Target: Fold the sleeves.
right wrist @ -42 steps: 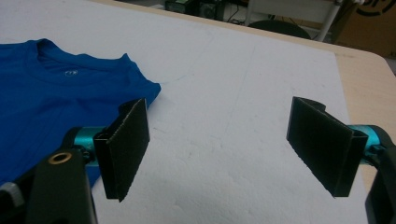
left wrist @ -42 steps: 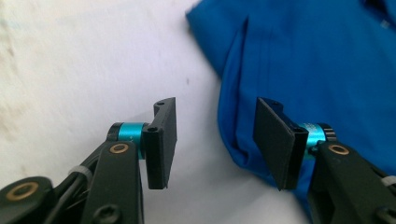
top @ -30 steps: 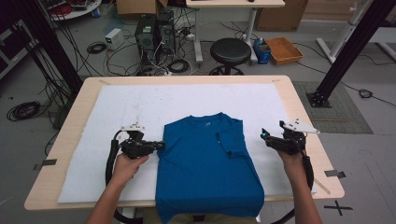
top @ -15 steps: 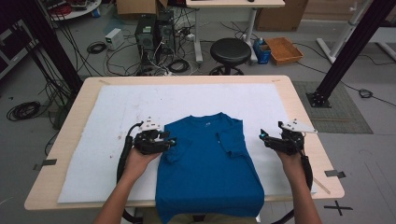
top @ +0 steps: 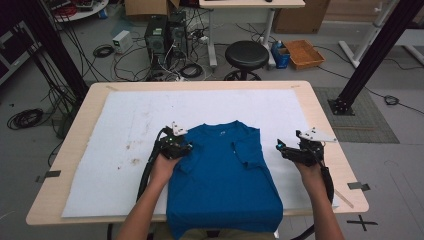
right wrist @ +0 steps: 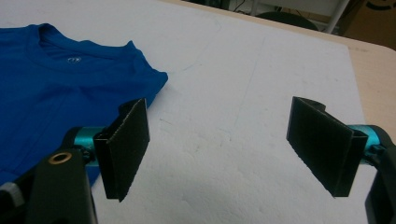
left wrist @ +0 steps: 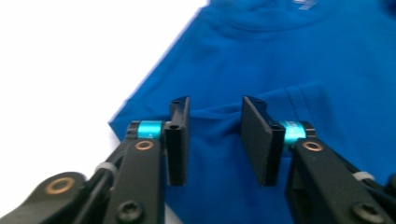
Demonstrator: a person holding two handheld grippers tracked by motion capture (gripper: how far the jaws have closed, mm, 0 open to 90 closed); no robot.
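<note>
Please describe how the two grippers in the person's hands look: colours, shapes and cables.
Both the left gripper and the right gripper have black bodies and two flat rectangular black jaws. Turquoise metal collars and copper-coloured rivets sit behind the jaws. Each carries a grey three-cornered plate on top and trails a black cable. The forearms are bare.

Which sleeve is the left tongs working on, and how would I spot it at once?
On the wooden table lies a white mat, with a blue T-shirt spread collar away from the person. The sleeve is the folded-in one on the shirt's left edge, under the left tongs. The other sleeve lies farther right, with no tongs over it.
</note>
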